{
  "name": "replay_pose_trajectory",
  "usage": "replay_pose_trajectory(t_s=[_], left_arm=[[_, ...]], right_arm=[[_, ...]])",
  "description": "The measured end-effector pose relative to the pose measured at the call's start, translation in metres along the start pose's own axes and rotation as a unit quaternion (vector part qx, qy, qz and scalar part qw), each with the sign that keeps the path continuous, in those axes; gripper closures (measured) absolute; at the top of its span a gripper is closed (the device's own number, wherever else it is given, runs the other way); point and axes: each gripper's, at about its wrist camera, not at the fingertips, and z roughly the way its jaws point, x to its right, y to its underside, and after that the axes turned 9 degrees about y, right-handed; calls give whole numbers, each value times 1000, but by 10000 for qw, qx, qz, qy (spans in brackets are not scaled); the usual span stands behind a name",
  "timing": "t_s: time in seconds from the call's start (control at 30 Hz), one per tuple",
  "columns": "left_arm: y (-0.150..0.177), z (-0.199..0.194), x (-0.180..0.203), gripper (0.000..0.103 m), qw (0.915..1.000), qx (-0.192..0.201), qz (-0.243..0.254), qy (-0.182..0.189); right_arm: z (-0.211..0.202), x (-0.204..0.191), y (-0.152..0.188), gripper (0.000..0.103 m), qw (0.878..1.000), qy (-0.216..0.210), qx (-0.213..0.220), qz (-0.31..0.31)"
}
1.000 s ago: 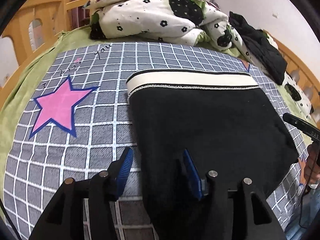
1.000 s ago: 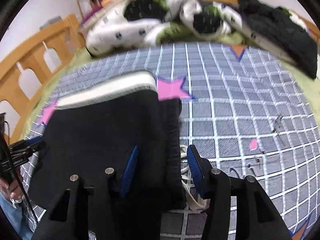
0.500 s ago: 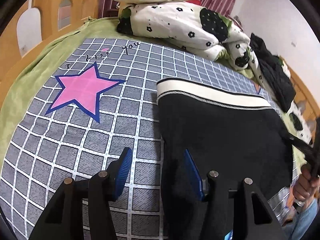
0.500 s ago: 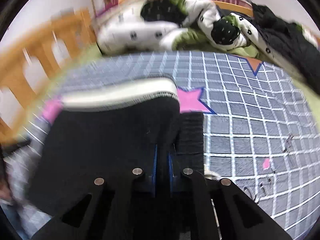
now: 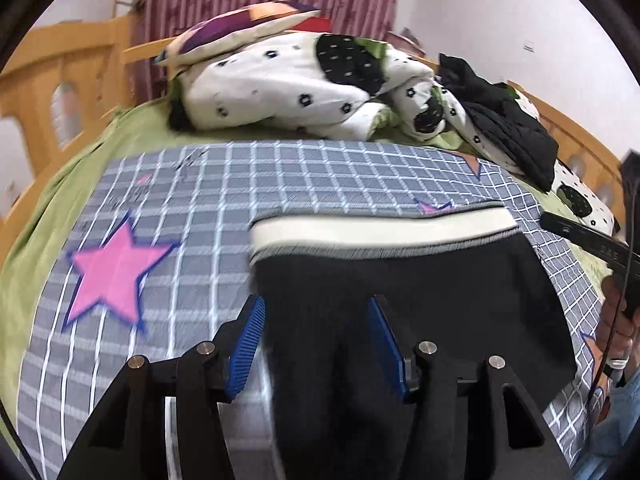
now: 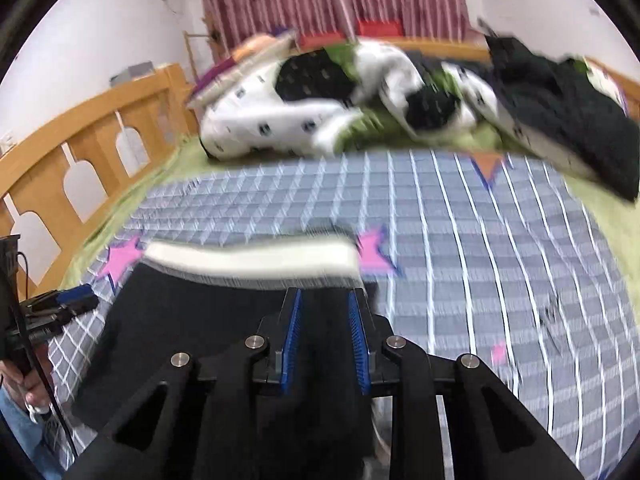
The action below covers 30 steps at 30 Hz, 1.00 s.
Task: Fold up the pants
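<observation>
Black knit pants (image 5: 400,280) with a cream ribbed waistband (image 5: 380,232) lie flat on a grey quilt checked in white lines and printed with pink stars (image 5: 192,208), which covers a bed with a green sheet (image 5: 48,208) and an orange wooden frame (image 6: 80,152).

Both views are smeared by motion, so the weave and the exact hem lines are hard to make out. The near end of the pants is cut off behind the gripper bodies in both views.

On the left gripper (image 5: 316,340) the blue ribbed pads stand apart: the left pad sits over the quilt just beside the pants' edge, the right pad over the black cloth, neither pressing on it.

The right gripper (image 6: 325,338) has just been easing its jaws apart; black cloth fills the narrow gap between the pads, but whether they press on it I cannot tell.

At the far end of the bed lie a rumpled white duvet with black flower dots (image 5: 288,84) and a dark garment (image 6: 560,112), both blurred.
</observation>
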Motion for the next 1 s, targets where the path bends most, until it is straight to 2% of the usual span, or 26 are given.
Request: replay_pose_trajectory(t_s=[0.1, 0.17, 0.23, 0.3, 0.37, 0.47, 0.63, 0.7, 0.73, 0.77, 0.83, 0.9, 1.0], left_arm=[[-19, 22, -1, 51, 9998, 54, -31, 179], [-24, 50, -7, 51, 9998, -158, -48, 104], [-21, 82, -16, 52, 9987, -481, -92, -117], [-11, 99, -22, 49, 9981, -593, -147, -87], [-6, 98, -21, 47, 9990, -440, -65, -12], [-7, 96, -21, 46, 9987, -507, -82, 5], [6, 76, -11, 45, 9976, -665, -117, -162], [17, 61, -4, 45, 9968, -786, -62, -116], [27, 50, 0, 45, 9963, -851, 31, -72], [36, 39, 4, 45, 9962, -858, 121, -23], [59, 13, 12, 45, 9959, -837, 331, 117], [78, -8, 20, 45, 9931, -971, 578, 327], [111, -41, 33, 45, 9895, -1005, 948, 428]], right_arm=[[27, -19, -19, 79, 9998, -189, -93, -59], [51, -30, -21, 79, 9988, -296, -350, -176], [83, -40, -13, 82, 9967, 36, -594, -553], [102, -41, -6, 82, 9947, 388, -484, -817], [104, -40, -3, 82, 9958, 416, -315, -746], [103, -41, 0, 82, 9948, 483, -302, -844], [96, -34, 3, 82, 9967, 299, -318, -686], [86, -34, 7, 82, 9964, 319, -362, -704], [77, -33, 11, 79, 9961, 338, -386, -722], [70, -32, 16, 71, 9958, 341, -432, -737], [51, -32, 29, 61, 9947, 278, -583, -804], [35, -36, 39, 62, 9924, 392, -732, -908], [1, -37, 58, 62, 9912, 469, -836, -912]])
